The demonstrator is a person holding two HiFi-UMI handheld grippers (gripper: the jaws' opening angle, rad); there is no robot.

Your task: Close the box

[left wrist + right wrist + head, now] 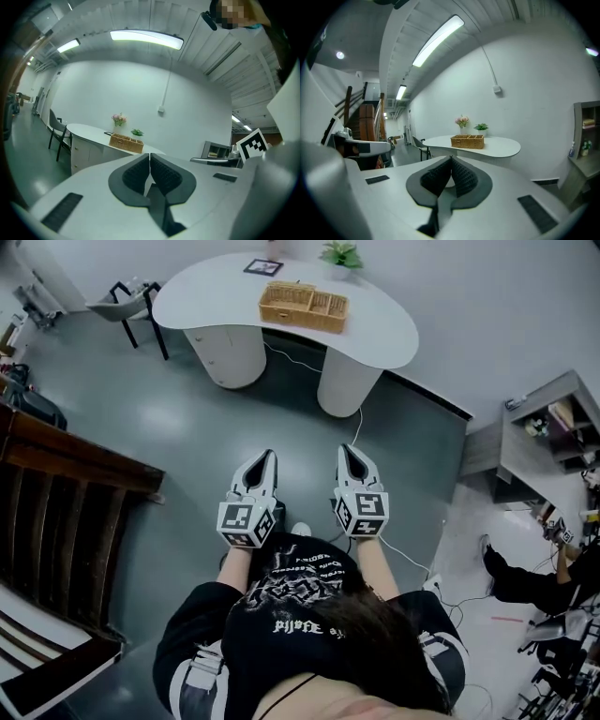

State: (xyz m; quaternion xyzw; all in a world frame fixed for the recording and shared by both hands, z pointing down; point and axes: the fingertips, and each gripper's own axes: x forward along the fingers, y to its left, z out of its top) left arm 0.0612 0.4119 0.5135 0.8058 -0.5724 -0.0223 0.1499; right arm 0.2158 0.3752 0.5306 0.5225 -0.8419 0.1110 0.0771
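Note:
A woven wicker box [303, 305] with inner compartments stands on the white curved table [394, 338] far ahead; it also shows in the left gripper view as the wicker box [126, 143] and in the right gripper view as the wicker box [467, 141]. My left gripper [269, 458] and right gripper [345, 452] are held side by side close to my body, well short of the table, above the grey floor. Both are shut with nothing between the jaws: left gripper [149, 156], right gripper [451, 159].
A small potted plant [340, 254] and a dark card [263, 267] sit on the table behind the box. A chair [127, 306] stands at the table's left end. A wooden staircase [56, 512] is on my left, a grey shelf unit [553, 432] and a seated person [539, 573] on my right.

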